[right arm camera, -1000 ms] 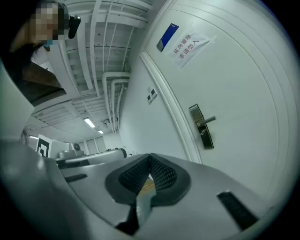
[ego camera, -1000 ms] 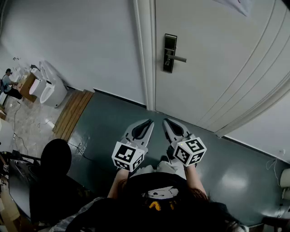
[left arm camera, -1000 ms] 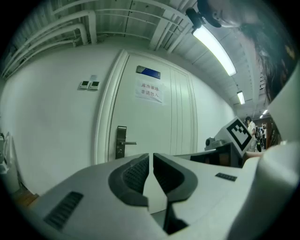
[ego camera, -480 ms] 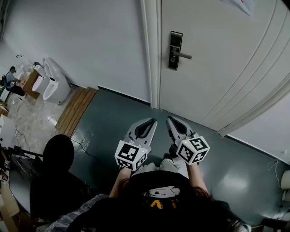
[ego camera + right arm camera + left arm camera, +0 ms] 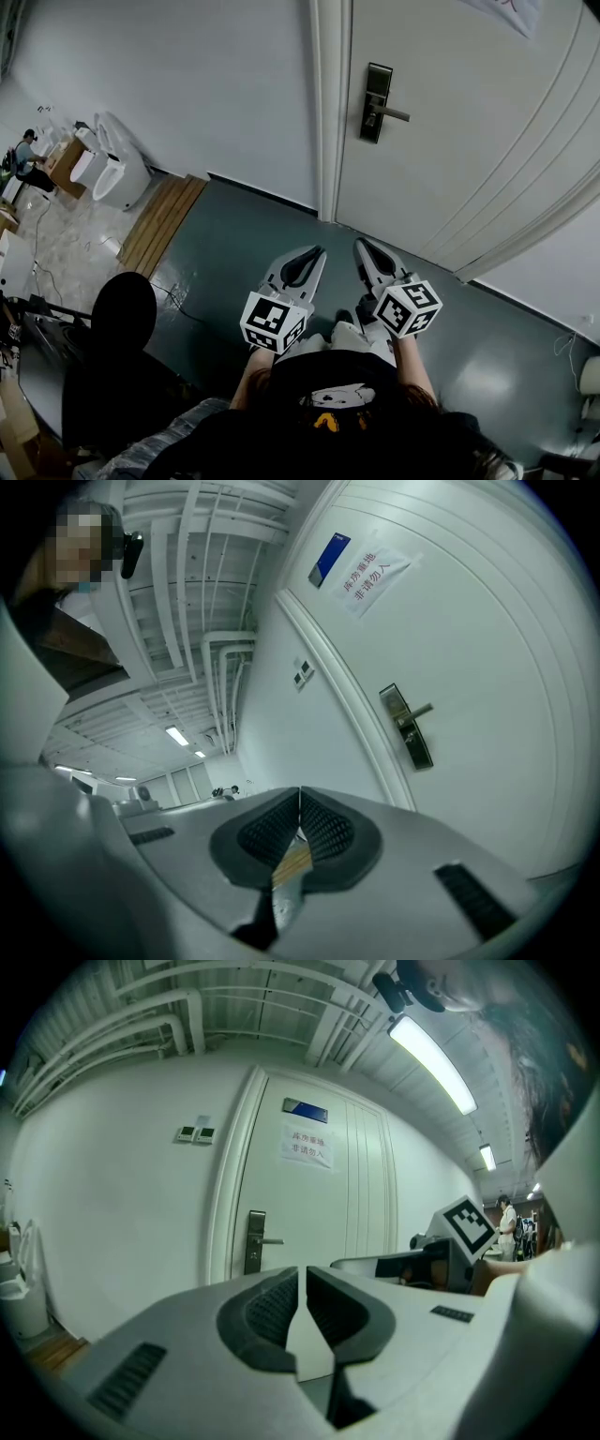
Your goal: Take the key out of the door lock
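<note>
The left claw (image 5: pixel 312 253) and right claw (image 5: pixel 362 246) are held closed, empty, with open floor (image 5: pixel 234 246) left before the door lock (image 5: pixel 377 103).

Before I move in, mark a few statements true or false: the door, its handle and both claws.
1. The door is shut in its frame. True.
2. The right claw is on the door handle. False: it hangs low over the floor, well short of the door, with its jaws shut.
3. The left claw holds a key. False: its jaws are shut on nothing.
4. A paper notice is stuck on the door above the lock. True.
</note>
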Motion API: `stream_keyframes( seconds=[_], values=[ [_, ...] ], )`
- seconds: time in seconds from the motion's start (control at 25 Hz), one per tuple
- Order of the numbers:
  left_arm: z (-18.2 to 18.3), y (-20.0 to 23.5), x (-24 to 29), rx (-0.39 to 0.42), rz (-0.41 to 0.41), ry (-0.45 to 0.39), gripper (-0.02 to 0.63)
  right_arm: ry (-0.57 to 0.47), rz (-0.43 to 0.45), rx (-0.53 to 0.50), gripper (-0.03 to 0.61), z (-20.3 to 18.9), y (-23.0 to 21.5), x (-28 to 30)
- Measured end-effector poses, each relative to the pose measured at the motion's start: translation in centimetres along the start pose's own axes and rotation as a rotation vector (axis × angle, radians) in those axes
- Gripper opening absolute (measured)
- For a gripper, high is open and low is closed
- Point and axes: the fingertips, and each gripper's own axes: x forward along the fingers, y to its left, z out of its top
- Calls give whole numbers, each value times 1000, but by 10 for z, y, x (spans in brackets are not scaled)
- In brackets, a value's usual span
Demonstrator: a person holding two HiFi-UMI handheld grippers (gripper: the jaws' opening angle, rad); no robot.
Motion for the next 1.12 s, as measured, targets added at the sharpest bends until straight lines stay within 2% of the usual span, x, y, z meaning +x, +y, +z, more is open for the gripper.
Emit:
stream_keyframes(
  seconds=[0.32, 0.6, 0.88, 1.12],
  values=[
    [-2, 18, -2, -28, 16, -1, 31, 20, 6, -11, 6, 0, 3, 12],
    [-6, 26, 21, -26, -6, 17, 31, 17, -3, 6, 6, 4, -12, 27],
    [-11, 36, 59, -29, -21, 37, 31, 17, -21, 28, 6, 12, -48, 45],
    [-11, 56, 102, -37, -3, 49, 31, 20, -12, 41, 6, 27, -86, 76]
  ],
)
